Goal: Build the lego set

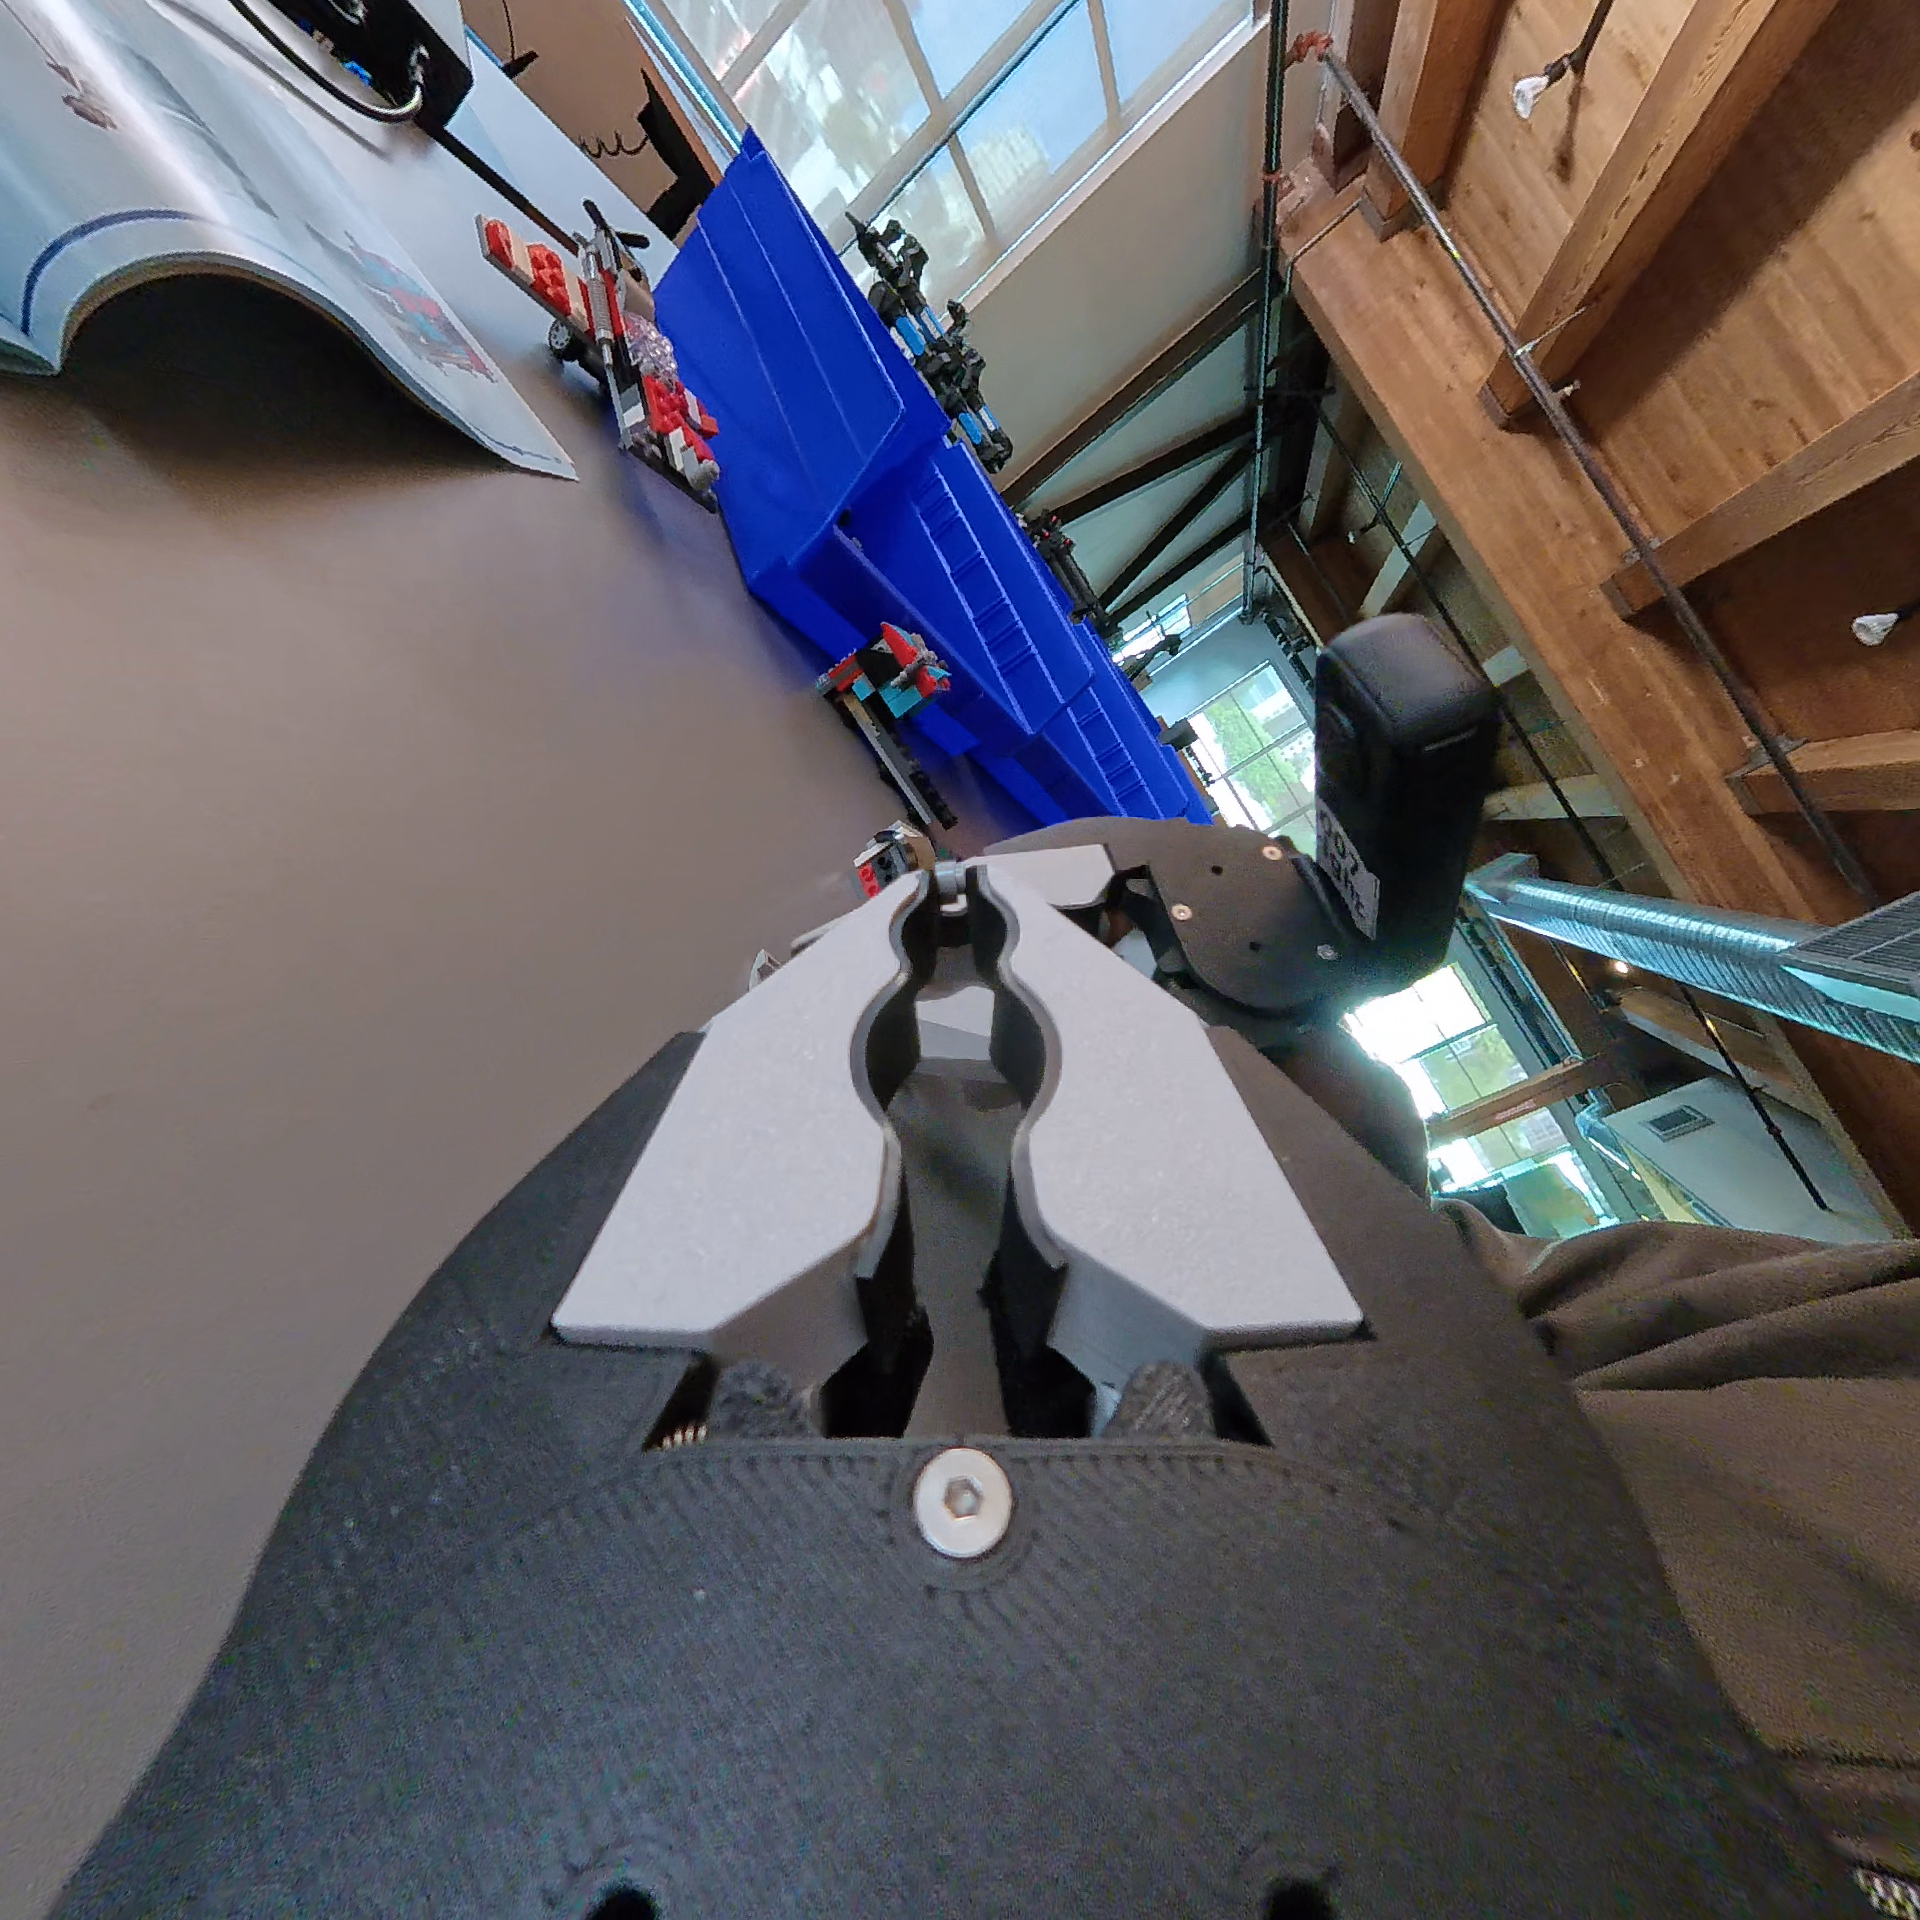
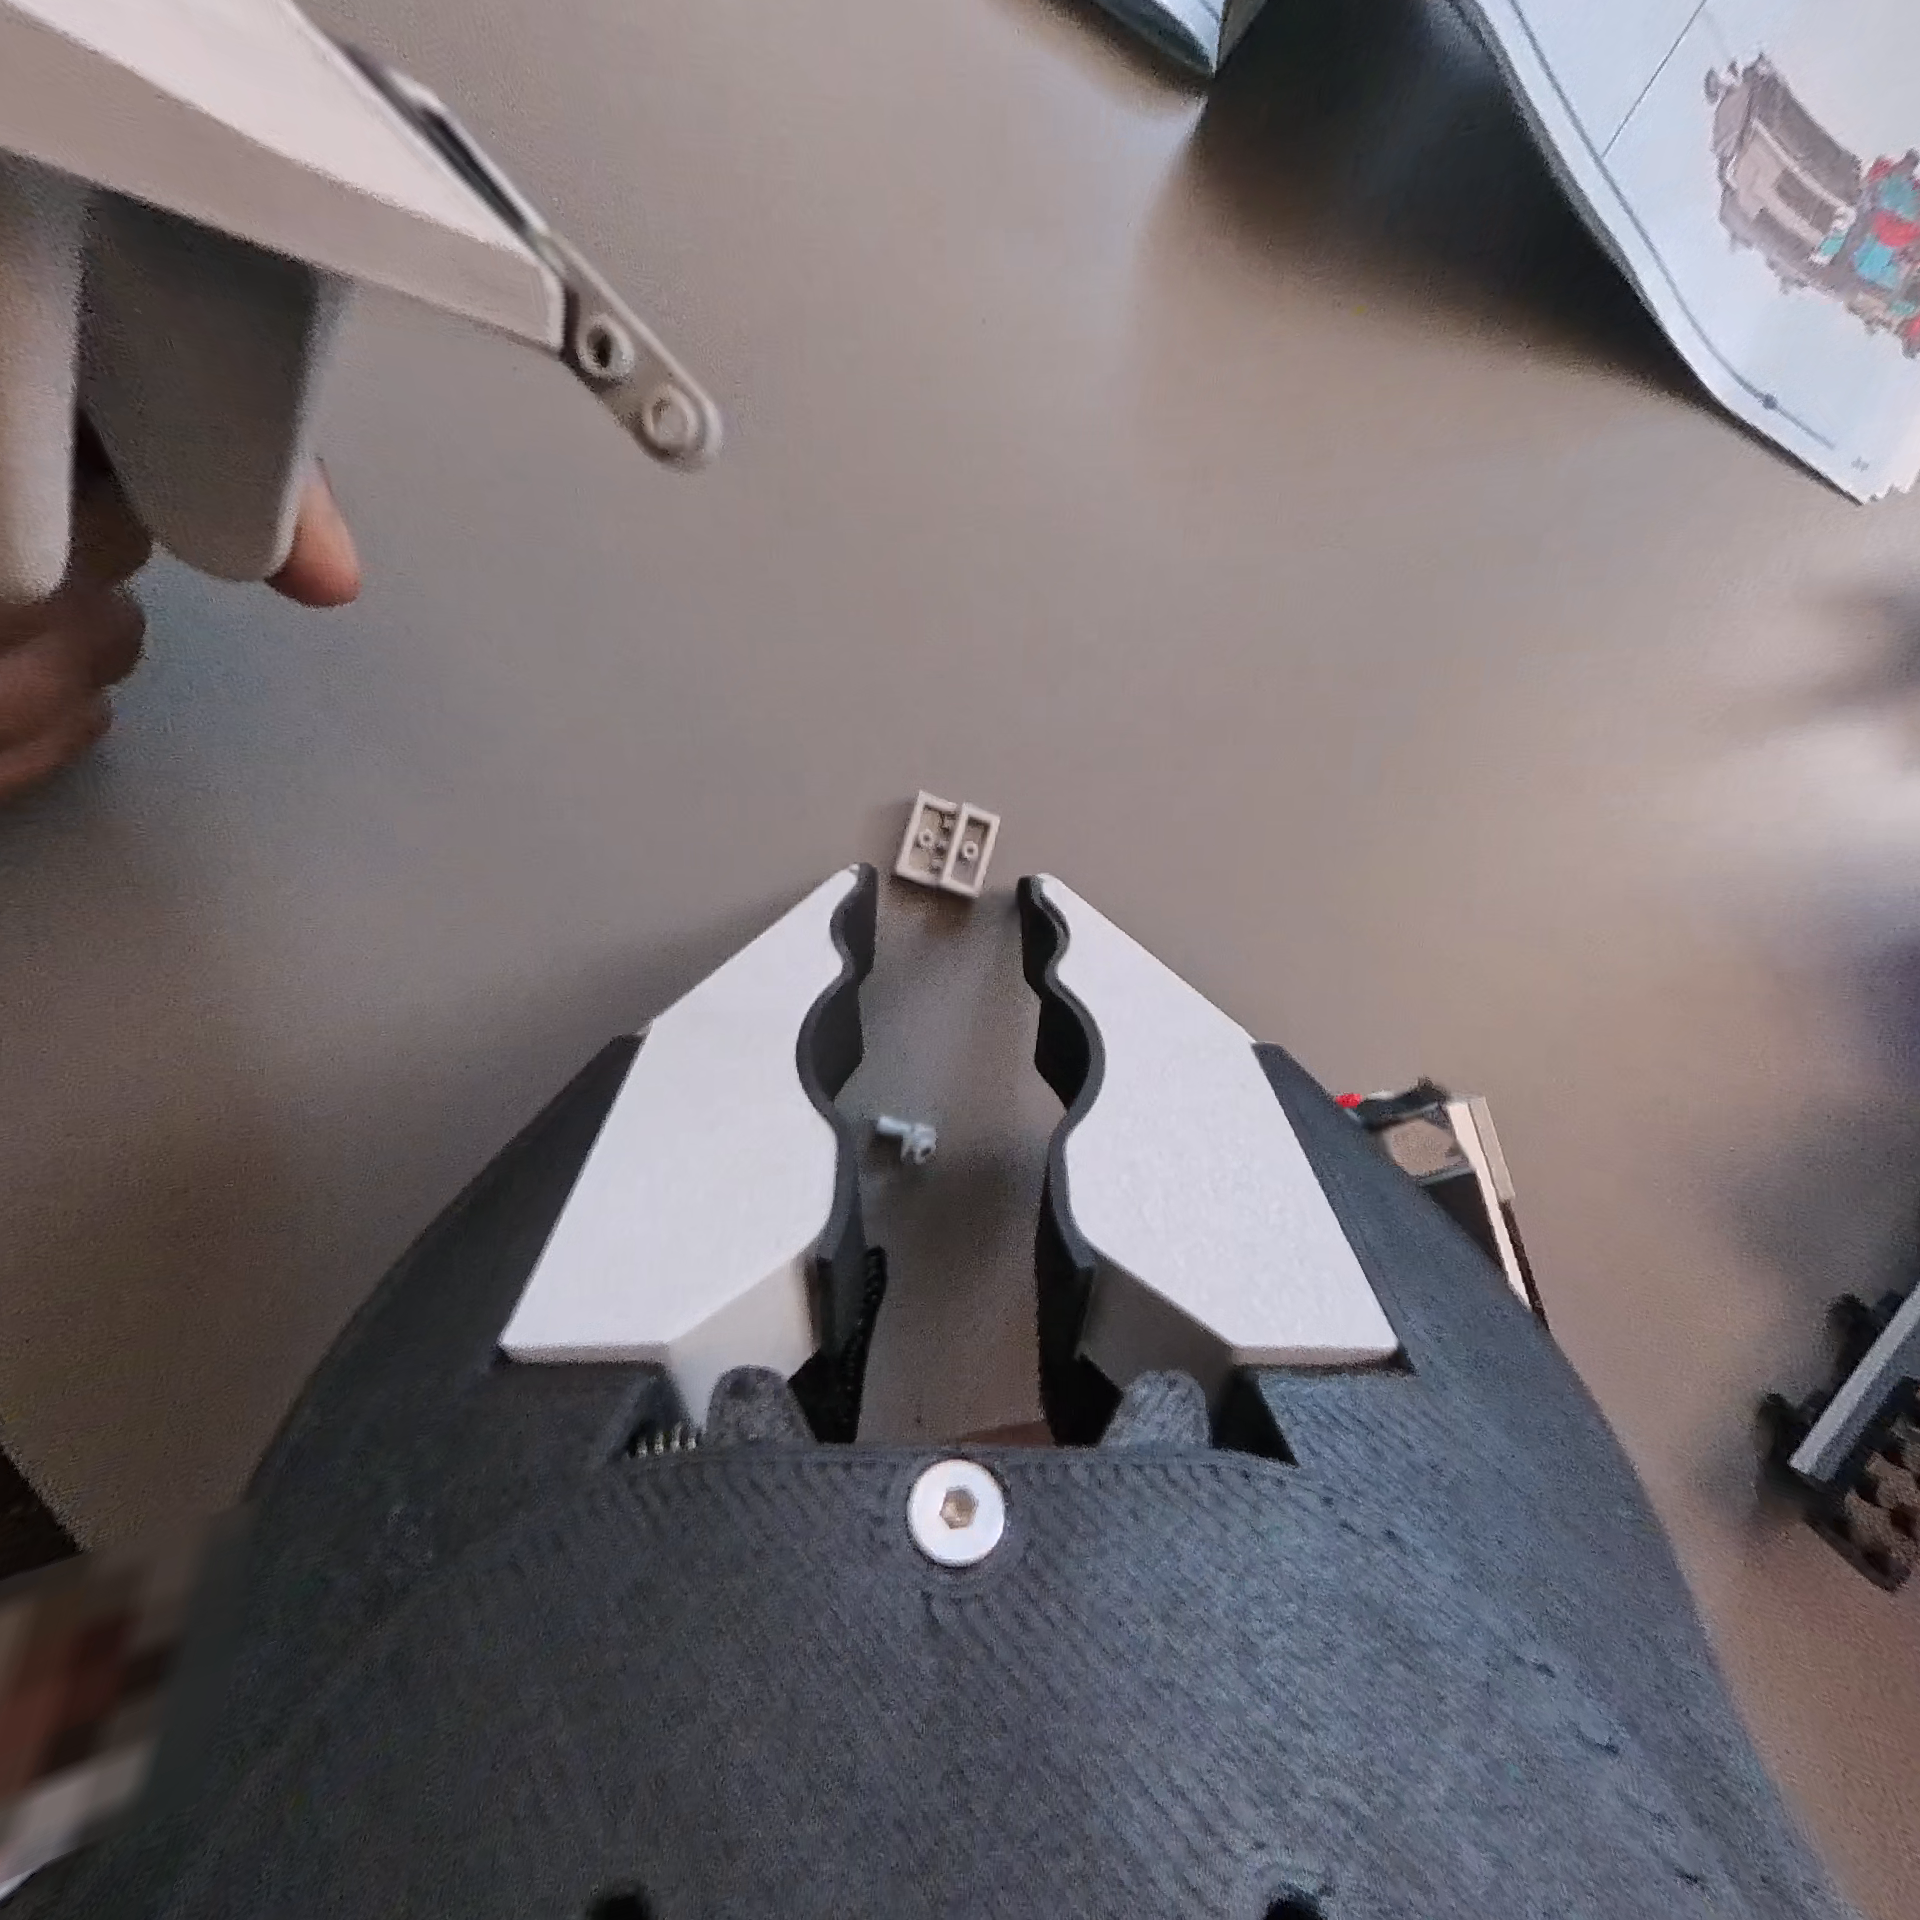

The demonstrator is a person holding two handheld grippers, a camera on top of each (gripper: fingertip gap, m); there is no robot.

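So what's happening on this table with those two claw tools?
A person holds a claw tool in each hand over a brown table. The left gripper pinches a thin grey toy-brick link at its tips. The right gripper is open and empty, just short of two small grey plates lying underside up. Blue bins and an open booklet sit nearby.

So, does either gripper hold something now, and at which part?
The left gripper pinches a small grey link piece by one end. The right gripper holds nothing; its fingers stand open behind two tan plates.
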